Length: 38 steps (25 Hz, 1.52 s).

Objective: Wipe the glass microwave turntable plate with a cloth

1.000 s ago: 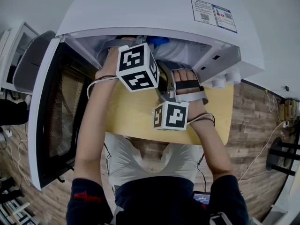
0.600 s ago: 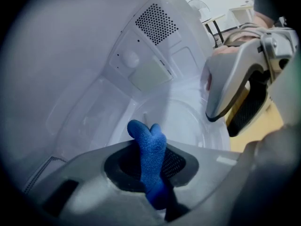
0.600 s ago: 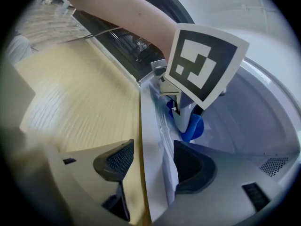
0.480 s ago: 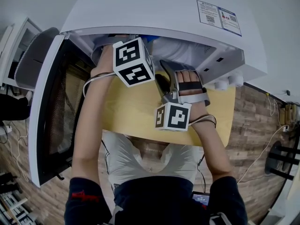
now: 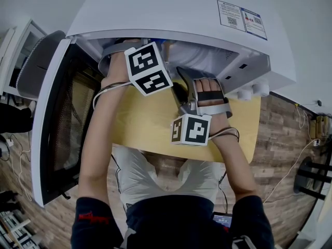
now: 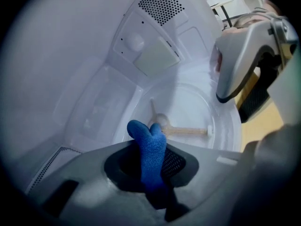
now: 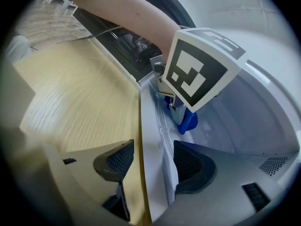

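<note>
The left gripper [image 6: 149, 171] is clamped on the blue cloth [image 6: 149, 140], whose free end juts forward to rub the glass turntable plate [image 6: 193, 107] lying just ahead and below it. The right gripper [image 7: 150, 166], jaws apart, straddles the microwave's front sill [image 7: 149, 126], probably to keep clear.

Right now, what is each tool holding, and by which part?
Left tool pinches the blue cloth by a bunched fold, a tuft sticking out. Right tool holds nothing: jaws apart astride the microwave's front edge.

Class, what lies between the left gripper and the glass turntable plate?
The blue cloth clamped in the left gripper, shown in the left gripper view.
</note>
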Tool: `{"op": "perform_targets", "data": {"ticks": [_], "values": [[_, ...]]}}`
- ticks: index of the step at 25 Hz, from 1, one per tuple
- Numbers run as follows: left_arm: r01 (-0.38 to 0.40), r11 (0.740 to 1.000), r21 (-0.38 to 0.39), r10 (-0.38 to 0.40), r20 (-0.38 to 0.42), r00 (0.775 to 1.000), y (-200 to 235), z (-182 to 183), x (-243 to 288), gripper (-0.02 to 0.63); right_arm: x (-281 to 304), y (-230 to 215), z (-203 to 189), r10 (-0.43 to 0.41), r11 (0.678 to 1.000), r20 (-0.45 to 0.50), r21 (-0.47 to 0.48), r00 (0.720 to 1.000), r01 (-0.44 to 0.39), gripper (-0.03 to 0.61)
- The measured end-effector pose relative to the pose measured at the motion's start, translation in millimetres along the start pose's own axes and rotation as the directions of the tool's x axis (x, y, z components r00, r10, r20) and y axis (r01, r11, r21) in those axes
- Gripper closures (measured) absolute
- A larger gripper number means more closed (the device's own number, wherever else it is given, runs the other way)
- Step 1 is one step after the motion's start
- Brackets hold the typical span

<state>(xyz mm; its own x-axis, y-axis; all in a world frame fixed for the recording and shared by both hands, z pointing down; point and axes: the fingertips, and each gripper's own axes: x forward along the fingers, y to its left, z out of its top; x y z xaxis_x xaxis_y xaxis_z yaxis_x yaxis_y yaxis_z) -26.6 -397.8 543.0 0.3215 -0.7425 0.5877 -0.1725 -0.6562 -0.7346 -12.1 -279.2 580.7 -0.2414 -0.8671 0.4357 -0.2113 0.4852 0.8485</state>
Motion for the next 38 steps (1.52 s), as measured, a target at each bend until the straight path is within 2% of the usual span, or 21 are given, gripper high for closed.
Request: {"op": "perform_targets", "data": {"ticks": [15, 25, 33, 38], "values": [[0.042, 0.999, -0.013, -0.042, 0.045, 0.998, -5, 13, 2, 0.557, 0, 1, 0, 0.001, 1.0, 0.002, 0.003, 1.0, -0.001, 0.33], [0.08, 0.996, 0.048, -0.086, 0.129, 0.988, -20, 43, 0, 0.556, 0, 0, 0, -0.002, 1.0, 0.007, 0.023, 1.0, 0.002, 0.328], [0.131, 0.985, 0.11, -0.153, 0.221, 0.963, -38, 69, -9, 0.557, 1, 0, 0, -0.006, 1.0, 0.005, 0.025, 1.0, 0.006, 0.328], [0.163, 0.978, 0.128, -0.195, 0.296, 0.935, -47, 80, -19, 0.557, 0, 0, 0, -0.005, 1.0, 0.001, 0.014, 1.0, 0.005, 0.33]]}}
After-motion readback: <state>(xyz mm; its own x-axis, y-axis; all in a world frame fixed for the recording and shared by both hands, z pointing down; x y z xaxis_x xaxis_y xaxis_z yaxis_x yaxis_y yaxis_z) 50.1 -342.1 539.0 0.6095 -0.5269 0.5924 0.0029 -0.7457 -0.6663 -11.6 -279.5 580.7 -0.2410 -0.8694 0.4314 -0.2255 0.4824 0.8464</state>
